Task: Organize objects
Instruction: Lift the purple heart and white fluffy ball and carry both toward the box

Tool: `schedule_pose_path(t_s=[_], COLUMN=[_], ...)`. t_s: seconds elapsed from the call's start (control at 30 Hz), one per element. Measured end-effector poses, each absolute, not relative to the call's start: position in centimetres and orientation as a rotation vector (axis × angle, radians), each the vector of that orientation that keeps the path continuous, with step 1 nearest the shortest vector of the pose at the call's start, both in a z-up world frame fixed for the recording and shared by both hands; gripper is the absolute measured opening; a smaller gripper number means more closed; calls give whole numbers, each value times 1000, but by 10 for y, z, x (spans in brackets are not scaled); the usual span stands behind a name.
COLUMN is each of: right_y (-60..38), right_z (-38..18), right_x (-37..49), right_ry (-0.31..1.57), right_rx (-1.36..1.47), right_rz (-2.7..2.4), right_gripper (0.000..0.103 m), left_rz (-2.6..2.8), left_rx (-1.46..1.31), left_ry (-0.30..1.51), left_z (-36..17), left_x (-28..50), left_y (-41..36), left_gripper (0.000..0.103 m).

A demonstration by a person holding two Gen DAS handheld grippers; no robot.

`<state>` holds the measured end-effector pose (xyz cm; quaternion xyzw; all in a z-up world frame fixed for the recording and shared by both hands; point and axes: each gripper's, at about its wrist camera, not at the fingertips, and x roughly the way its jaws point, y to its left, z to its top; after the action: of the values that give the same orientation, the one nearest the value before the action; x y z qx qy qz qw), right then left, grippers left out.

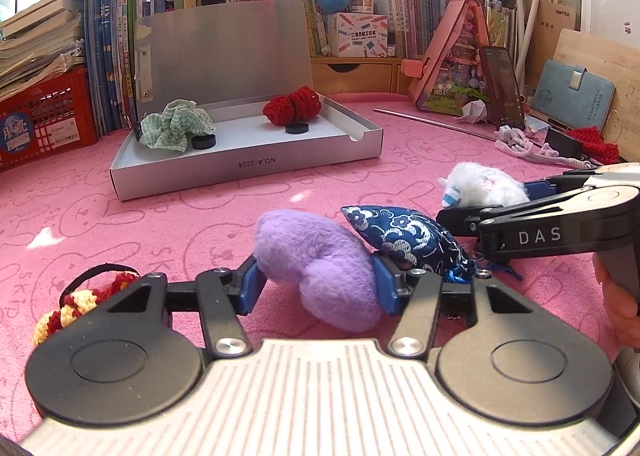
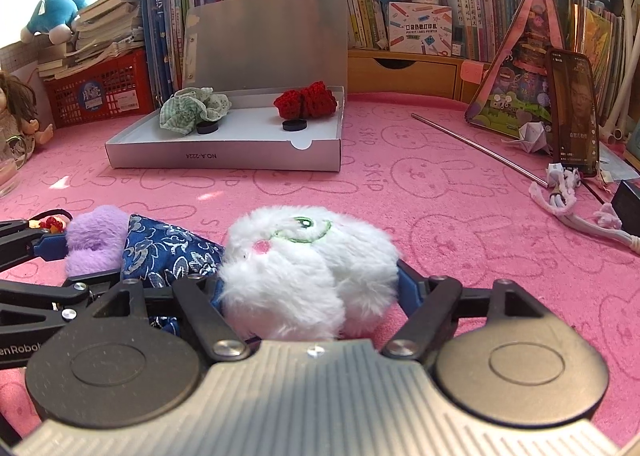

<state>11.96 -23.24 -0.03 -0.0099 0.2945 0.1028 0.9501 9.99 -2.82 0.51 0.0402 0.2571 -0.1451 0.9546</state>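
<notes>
A pink mat (image 2: 460,215) printed with rabbits is seen covering the table. Toward its far edge an open grey box (image 1: 248,171) is set, its lid propped against a row of books (image 2: 400,15). Inside the box, a green gingham scrunchie (image 1: 174,125) lies at the left end and a red crocheted scrunchie (image 1: 292,105) at the right end, each with a small black disc (image 1: 297,128) just in front of it. Toward the right edge of the mat a thin metal rod (image 2: 480,147), a propped phone (image 2: 574,111) and a white cord (image 2: 568,203) are found.

Near the front edge, a blue patterned pouch (image 1: 404,242) lies between the two plush pieces, touching the purple plush (image 1: 320,272). A red-and-cream crocheted hair tie (image 1: 80,300) rests left of the left gripper (image 1: 316,288).

The purple plush is clamped between the left gripper's blue pads, low over the mat. The white plush (image 2: 304,272) is pinched by the right gripper (image 2: 308,288), pads pressed into the fur on both sides.
</notes>
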Motion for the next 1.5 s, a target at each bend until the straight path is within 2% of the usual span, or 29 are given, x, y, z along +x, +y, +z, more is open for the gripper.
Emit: schedule_pose_path(t_s=[1.5], right_y=[-240], right_z=[38], right_x=[150], right_ry=[544], right_rx=[51], right_rz=[200], right_gripper=[76], left_rz=[-199], left_rx=[-13], left_ry=[446], left_z=[49], left_x=[134], left_y=[6], left_gripper=[62])
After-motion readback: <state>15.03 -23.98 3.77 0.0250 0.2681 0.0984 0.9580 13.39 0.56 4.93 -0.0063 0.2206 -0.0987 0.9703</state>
